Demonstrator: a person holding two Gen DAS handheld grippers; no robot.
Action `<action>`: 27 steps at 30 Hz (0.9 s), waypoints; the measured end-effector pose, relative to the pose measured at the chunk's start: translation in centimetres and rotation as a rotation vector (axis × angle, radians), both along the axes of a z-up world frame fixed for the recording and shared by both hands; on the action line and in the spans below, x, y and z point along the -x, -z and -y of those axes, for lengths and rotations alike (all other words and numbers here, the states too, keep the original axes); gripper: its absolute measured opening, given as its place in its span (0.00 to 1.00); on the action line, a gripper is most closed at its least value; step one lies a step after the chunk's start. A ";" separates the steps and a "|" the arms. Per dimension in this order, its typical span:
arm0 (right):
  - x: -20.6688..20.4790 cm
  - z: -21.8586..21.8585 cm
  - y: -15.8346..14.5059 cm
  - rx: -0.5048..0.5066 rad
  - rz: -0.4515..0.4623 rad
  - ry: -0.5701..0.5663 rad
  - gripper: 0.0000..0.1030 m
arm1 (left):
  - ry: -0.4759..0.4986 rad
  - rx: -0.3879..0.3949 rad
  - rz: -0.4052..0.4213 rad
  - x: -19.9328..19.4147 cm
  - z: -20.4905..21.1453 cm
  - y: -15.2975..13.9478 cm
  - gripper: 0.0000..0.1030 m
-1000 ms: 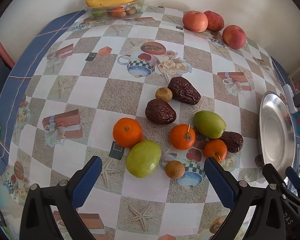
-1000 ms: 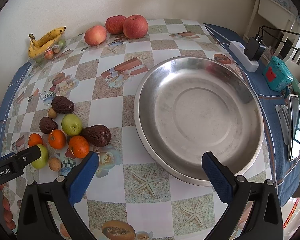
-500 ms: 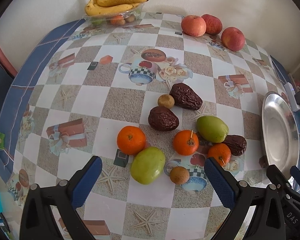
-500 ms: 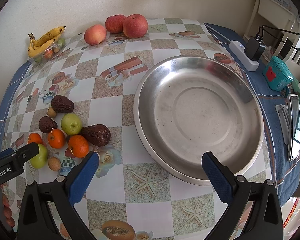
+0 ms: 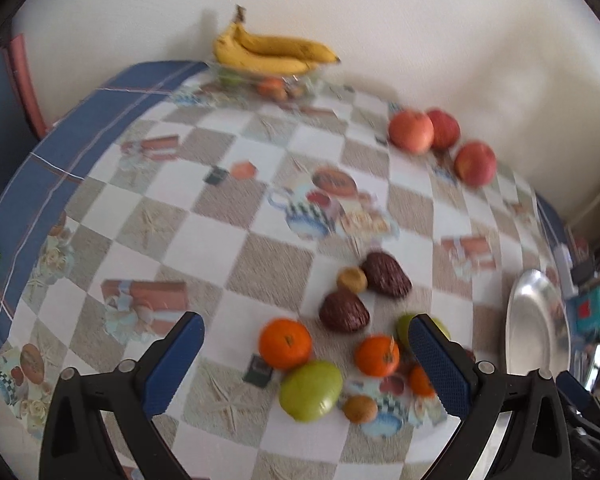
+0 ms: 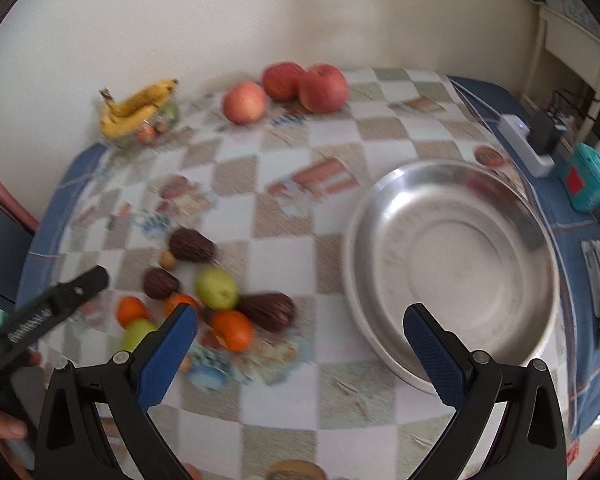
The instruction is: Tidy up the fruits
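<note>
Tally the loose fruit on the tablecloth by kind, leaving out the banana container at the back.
apples: 3
oranges: 3
green fruits: 2
dark brown wrinkled fruits: 3
small tan round fruits: 2
Total: 13

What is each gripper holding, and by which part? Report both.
Nothing. The left gripper and right gripper are both open and empty; the fruit lies loose on the table.
</note>
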State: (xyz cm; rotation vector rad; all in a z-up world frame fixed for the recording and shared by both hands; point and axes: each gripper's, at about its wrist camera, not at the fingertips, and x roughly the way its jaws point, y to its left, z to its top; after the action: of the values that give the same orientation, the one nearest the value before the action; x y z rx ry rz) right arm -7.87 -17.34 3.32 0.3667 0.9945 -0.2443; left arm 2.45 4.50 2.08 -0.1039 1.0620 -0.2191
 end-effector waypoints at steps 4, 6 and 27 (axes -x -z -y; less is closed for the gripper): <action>-1.5 -0.4 -0.8 -0.030 0.011 -0.006 0.99 | -0.041 -0.015 0.022 -0.4 -1.0 -0.2 1.00; -2.3 -0.4 -1.0 -0.035 0.013 -0.003 0.97 | -0.043 -0.009 0.015 -0.7 -1.1 0.0 1.00; -3.4 -0.5 5.9 -0.158 -0.149 -0.042 0.46 | 0.094 -0.010 -0.077 -0.8 1.4 1.7 1.00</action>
State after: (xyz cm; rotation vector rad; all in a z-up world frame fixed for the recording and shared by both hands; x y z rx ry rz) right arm -4.43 -16.85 -2.58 0.4759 1.1706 -0.1572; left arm 3.28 3.14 0.40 -0.0536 1.1452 -0.2971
